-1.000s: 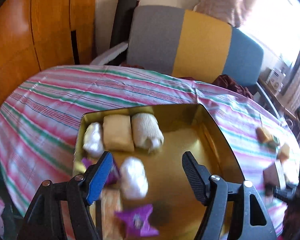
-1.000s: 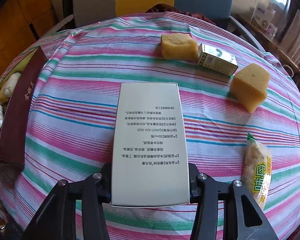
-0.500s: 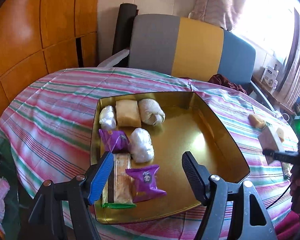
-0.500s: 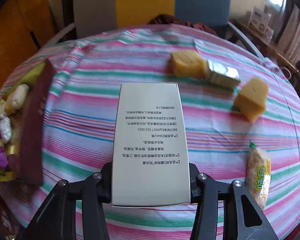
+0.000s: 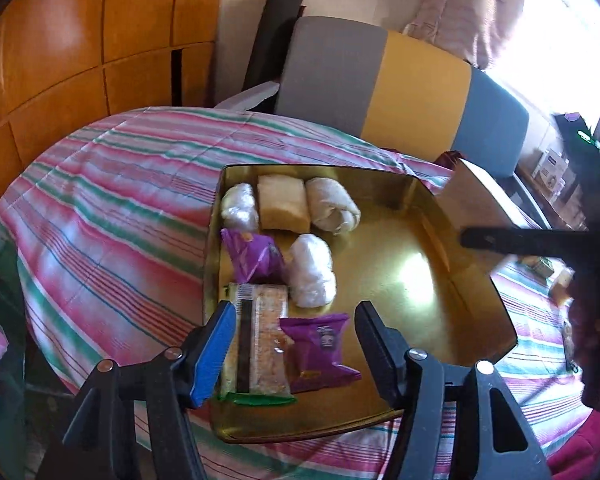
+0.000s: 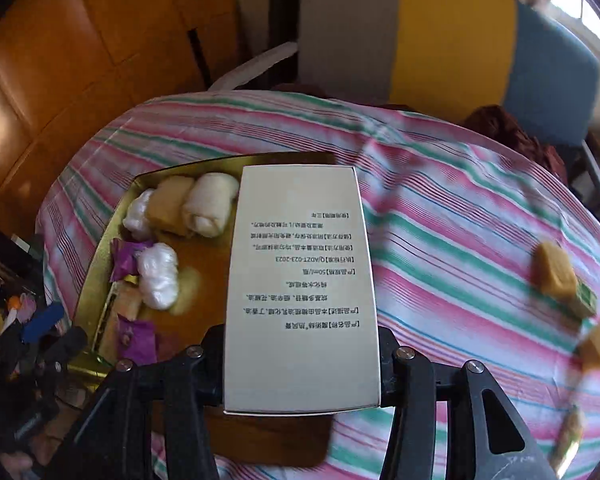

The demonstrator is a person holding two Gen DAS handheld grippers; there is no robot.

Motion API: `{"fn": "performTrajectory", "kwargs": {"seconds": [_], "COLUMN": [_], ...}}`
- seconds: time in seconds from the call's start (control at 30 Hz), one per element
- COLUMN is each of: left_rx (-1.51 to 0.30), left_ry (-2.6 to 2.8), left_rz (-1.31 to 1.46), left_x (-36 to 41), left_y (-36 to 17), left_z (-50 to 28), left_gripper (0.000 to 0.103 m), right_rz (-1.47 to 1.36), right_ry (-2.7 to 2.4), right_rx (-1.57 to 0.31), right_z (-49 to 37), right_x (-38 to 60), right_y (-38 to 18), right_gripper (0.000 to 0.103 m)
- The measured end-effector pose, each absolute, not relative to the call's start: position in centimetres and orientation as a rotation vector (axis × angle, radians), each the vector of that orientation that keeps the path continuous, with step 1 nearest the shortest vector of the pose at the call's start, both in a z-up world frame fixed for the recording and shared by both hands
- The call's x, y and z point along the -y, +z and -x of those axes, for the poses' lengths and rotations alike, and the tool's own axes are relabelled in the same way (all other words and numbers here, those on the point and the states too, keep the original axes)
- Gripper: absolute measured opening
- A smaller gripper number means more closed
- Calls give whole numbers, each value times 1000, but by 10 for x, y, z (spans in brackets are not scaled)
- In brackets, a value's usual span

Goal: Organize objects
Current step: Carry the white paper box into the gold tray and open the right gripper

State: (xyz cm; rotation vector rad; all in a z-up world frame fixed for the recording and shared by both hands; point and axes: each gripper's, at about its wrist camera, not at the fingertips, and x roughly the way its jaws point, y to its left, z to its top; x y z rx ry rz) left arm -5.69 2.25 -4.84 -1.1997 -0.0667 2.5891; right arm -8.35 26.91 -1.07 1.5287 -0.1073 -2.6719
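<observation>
Now | my right gripper point(image 6: 300, 364) clamps the white box point(image 6: 300, 292) above the gold tray point(image 6: 100, 264), snacks at its 9 o'clock | my left gripper point(image 5: 292, 344) gapes empty over the tray's near edge

The white box point(image 6: 300, 292) hides the middle of the gold tray point(image 6: 100, 264). The snacks point(image 6: 556, 280) on the right look blurry. The box's small writing cannot be read.

A glossy gold metal tray point(image 5: 440, 216) sits on striped cloth point(image 5: 112, 216); a matt paperboard box point(image 6: 300, 292) faces polished wood panelling point(image 5: 80, 40).
</observation>
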Motion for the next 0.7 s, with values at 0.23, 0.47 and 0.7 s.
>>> {"fn": "performTrajectory", "kwargs": {"seconds": [0.23, 0.47, 0.7], "left_rx": [120, 142, 142], "left_ry": [2592, 2572, 2587], "left_rz": [1227, 1264, 1271], "left_x": [-9, -7, -6], "left_y": [-52, -60, -61], "left_z": [65, 69, 69], "left_gripper": [63, 63, 63], "right_rz": [-1664, -1706, -1598], "right_ry": [-2605, -2618, -2647], "right_rx": [5, -17, 75], "right_z": [161, 208, 196], "right_x": [-225, -211, -225], "right_y": [-45, -76, -61], "right_gripper": [51, 54, 78]}}
